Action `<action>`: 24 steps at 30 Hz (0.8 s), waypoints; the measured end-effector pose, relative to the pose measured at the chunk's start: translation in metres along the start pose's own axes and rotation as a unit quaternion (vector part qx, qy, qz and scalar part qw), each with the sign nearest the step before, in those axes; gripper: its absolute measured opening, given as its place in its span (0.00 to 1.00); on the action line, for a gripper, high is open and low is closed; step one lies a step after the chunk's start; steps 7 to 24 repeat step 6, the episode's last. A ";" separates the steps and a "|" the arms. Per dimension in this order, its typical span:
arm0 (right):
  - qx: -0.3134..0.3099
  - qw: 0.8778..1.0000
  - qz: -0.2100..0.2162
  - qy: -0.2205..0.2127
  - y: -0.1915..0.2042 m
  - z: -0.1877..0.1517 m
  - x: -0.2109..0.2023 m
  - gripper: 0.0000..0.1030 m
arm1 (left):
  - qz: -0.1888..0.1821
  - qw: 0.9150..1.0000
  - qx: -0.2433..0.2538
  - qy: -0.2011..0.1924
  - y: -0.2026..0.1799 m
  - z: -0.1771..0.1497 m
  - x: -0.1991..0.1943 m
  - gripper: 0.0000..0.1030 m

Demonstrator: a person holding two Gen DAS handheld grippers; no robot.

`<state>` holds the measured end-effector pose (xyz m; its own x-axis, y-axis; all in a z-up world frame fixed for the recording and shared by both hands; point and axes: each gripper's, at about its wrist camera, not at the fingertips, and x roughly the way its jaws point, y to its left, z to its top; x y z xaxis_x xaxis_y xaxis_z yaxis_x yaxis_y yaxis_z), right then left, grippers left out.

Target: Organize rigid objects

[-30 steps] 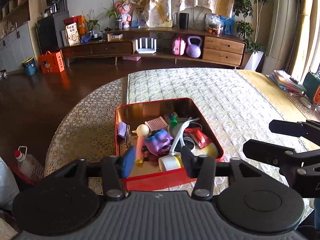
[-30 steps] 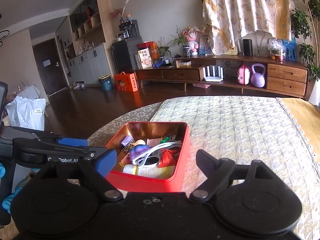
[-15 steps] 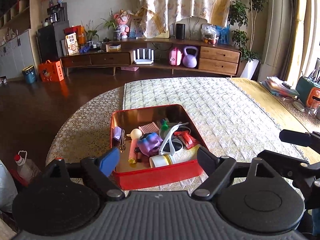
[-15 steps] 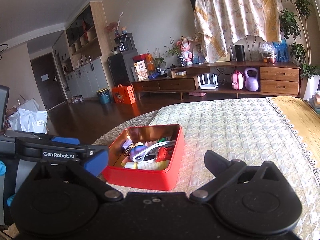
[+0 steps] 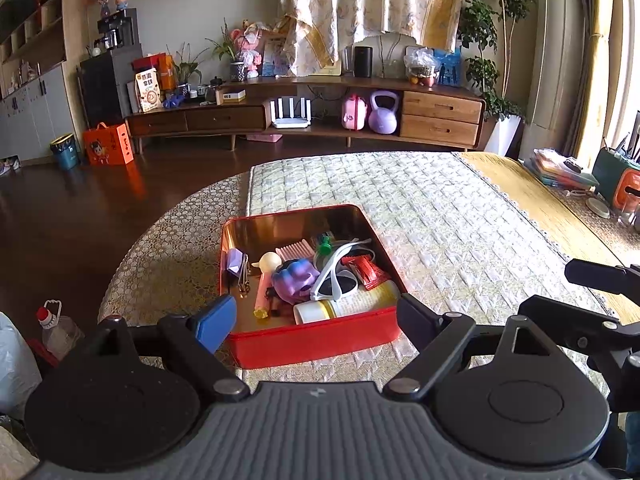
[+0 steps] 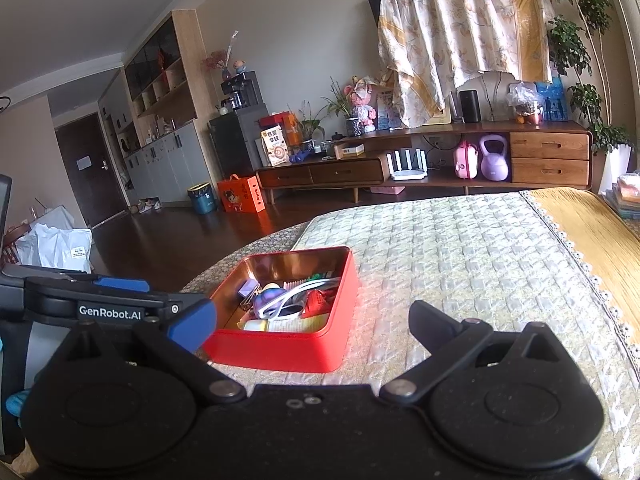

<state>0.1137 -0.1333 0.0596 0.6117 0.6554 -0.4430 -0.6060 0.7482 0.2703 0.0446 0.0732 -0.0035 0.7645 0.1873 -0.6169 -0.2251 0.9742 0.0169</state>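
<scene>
Holding both tools wide apart and empty, you have the left tool (image 5: 316, 320) and right tool (image 6: 312, 322) near the red tin (image 5: 316, 340) on the tabletop (image 5: 460, 216).

Living room in daylight. A dark wooden floor (image 5: 80, 208) ran to a long low cabinet (image 5: 304, 116) along the pale far wall (image 6: 304, 40), under a draped floral cloth (image 5: 372, 0). Shelving (image 6: 160, 76) and a dark door (image 6: 90, 168) stood left.

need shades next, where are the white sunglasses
In the left wrist view, white sunglasses lie inside the red tin, right of the purple toy.
</scene>
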 end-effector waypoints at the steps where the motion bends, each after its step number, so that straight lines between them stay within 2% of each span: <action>1: 0.000 1.000 -0.001 0.000 0.000 0.000 0.000 1.00 | 0.001 1.000 0.000 0.000 -0.001 0.000 0.000 0.85; 24: 0.007 1.000 -0.012 0.000 -0.005 -0.005 -0.002 1.00 | -0.001 1.000 0.001 0.001 -0.005 -0.001 -0.002 0.85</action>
